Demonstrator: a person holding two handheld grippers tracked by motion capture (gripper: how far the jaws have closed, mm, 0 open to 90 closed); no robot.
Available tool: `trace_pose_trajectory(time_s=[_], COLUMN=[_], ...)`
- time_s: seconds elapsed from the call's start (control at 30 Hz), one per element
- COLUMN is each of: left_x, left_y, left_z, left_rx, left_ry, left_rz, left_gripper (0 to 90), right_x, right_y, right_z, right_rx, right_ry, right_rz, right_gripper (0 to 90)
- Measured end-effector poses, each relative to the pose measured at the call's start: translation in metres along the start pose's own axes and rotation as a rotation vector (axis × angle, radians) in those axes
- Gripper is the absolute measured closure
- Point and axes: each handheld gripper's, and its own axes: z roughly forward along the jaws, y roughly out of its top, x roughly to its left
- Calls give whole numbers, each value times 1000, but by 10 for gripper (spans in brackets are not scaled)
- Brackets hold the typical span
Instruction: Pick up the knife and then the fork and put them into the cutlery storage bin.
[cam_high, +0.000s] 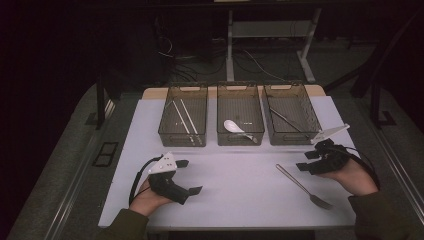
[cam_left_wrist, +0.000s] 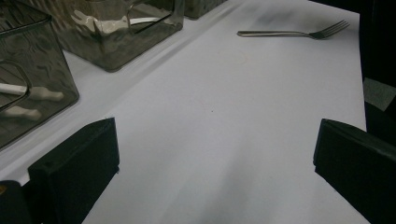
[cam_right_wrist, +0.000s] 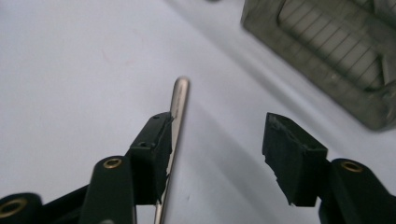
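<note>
One fork (cam_high: 303, 186) lies flat on the white bench (cam_high: 240, 185) in the lower right of the high view, handle toward upper left, tines toward lower right. In the left gripper view it shows at the top right (cam_left_wrist: 294, 33), well apart from that tool's jaws.

Right tool (cam_high: 306, 161) sits at the right of the high view, just above and right of the fork's handle, held in a hand (cam_high: 352, 175) coming in from the lower right. In the right gripper view (cam_right_wrist: 217, 144) the jaws stand apart; the fork handle (cam_right_wrist: 177, 105) runs along the inner face of the left-hand jaw, whether touching it or just beside cannot be told. The other jaw is off it, bare bench between. No grip.

Left tool (cam_high: 190, 176) rests low at the lower left of the high view, jaws wide apart, nothing between them but bench (cam_left_wrist: 224, 140).

Three clear bins stand in a row across the top of the bench. Left bin (cam_high: 183, 114) holds pale chopsticks (cam_high: 182, 119). Middle bin (cam_high: 239, 112) holds a white spoon (cam_high: 234, 126). Right bin (cam_high: 291, 112) holds a thin metal piece (cam_high: 286, 119), too small to name. The right bin's near corner is just beside the right tool's grey plate (cam_high: 330, 133). Nothing lies between fork and bins.
</note>
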Motion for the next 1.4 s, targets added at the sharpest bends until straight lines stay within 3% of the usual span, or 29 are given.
trace_pose_trajectory(time_s=[0.47, 0.77, 1.13, 1.4], left_x=[-1, -1, -1, -1], left_y=[0, 0, 0, 0], left_z=[0, 0, 1, 0], left_rx=[2, 3, 7, 5], left_ry=[2, 4, 4, 5], left_rz=[-3, -3, 5, 2], left_gripper=[0, 0, 0, 0], right_x=[24, 30, 38, 33], right_y=[-12, -16, -12, -13], right_z=[20, 29, 33, 31], right_rx=[237, 326, 365, 354], right_ry=[45, 37, -24, 2], right_rz=[-23, -36, -70, -71], right_gripper=[648, 728, 823, 838])
